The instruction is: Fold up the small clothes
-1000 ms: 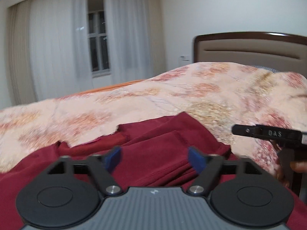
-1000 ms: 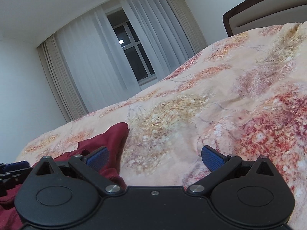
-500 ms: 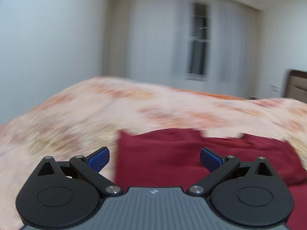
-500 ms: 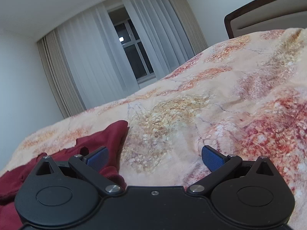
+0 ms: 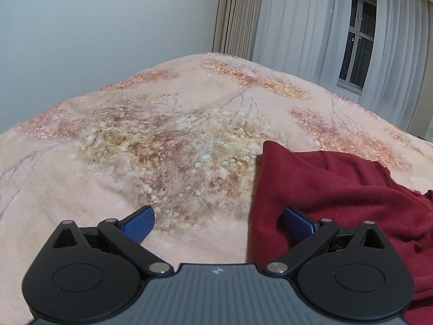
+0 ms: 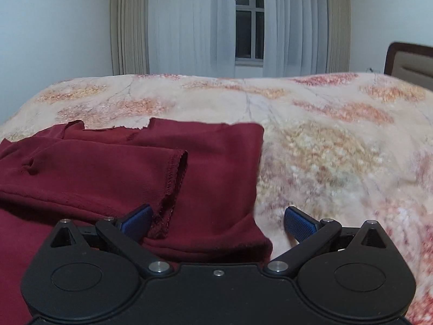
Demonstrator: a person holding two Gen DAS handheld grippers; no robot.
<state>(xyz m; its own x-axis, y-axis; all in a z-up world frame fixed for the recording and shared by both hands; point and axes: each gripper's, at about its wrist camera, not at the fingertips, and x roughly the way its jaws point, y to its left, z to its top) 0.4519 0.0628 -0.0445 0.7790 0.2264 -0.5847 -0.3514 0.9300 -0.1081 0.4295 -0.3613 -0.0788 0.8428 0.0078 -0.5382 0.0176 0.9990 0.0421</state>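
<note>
A dark red garment [image 6: 205,168] is lying on a bed covered by a peach blanket [image 5: 167,140] printed with orange, rust and cream blossoms. In the right wrist view the cloth is filling the left and middle foreground. One layer is lying flat with a straight side edge running down toward the camera, and that edge is showing against the blanket. A sleeve [image 6: 113,173] is lying folded across this layer from the left, its stitched cuff opening facing right and gaping a little. Along the far edge the fabric is looking uneven and ragged, with a small flap turned up near the left. A pucker is showing in the cloth at the far left.

In the left wrist view the same garment [image 5: 338,189] is occupying the right side, its left edge falling in a steep fold line toward the camera, with rumpled folds farther right.

The left gripper [image 5: 217,218] is hovering low over the bed with its jaws spread wide and released, having just been opening; the left blue pad is over bare blanket and the right pad over the red cloth, the garment's edge lying beneath the gap, nothing pinched. The right gripper [image 6: 217,219] is also standing wide and released, its left pad beside the cuff, its right pad over blanket.

Behind the bed, sheer curtains [image 6: 205,24] are hanging over a window [image 6: 249,24], and a dark headboard [image 6: 408,59] is showing at right.
</note>
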